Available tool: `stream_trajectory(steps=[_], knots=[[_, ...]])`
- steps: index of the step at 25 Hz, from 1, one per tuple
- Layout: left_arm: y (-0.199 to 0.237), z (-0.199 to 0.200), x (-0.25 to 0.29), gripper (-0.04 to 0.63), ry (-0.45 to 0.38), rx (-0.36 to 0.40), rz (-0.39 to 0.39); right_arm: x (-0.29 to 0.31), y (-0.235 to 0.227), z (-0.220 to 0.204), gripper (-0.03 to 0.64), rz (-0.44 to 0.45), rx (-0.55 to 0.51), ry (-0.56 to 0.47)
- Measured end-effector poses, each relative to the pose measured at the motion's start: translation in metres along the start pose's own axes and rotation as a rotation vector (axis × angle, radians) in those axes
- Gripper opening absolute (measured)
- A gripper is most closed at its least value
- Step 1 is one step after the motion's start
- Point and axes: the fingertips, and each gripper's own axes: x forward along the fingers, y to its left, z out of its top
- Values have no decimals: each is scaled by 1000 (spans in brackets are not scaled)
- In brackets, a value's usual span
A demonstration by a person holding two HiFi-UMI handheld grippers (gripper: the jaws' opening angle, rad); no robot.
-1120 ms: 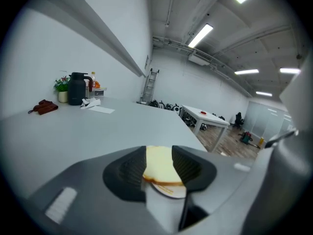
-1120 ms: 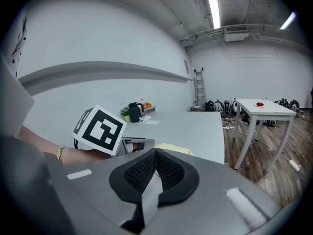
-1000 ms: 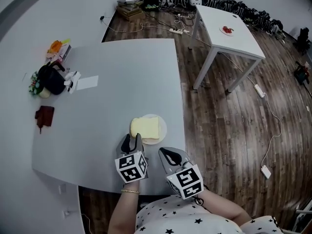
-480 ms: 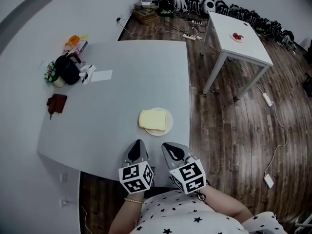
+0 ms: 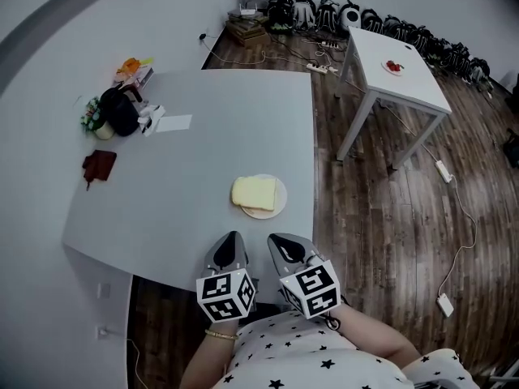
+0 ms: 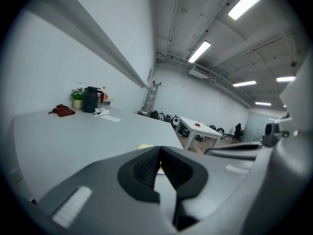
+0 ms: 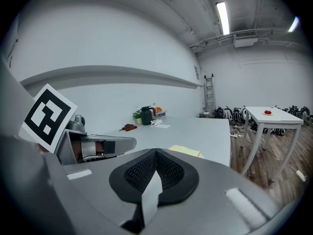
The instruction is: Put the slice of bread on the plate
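A pale yellow slice of bread lies flat on the small white plate, near the right edge of the grey table. My left gripper and right gripper hover side by side over the table's near edge, short of the plate. Both are shut with nothing between the jaws. In the left gripper view the closed jaws of that gripper hide most of the bread. In the right gripper view the bread shows just beyond that gripper's closed tips.
At the table's far left stand a black jug, a small plant, a paper and a dark red cloth. A white side table stands on the wooden floor to the right, with cables and bags along the wall.
My left gripper has drawn back from the plate's edge toward the person and its jaws have shut empty. The right gripper drew back a little. The bread stayed on the plate.
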Motion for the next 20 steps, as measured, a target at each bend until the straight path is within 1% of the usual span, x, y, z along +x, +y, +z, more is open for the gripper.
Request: stream_trajectory(steps=[14, 20], knots=[[3, 2, -5, 8, 8, 6, -8, 0, 4, 3, -3, -13, 7, -12], [3, 2, -6, 8, 10, 28, -8, 1, 6, 3, -3, -11, 7, -11]])
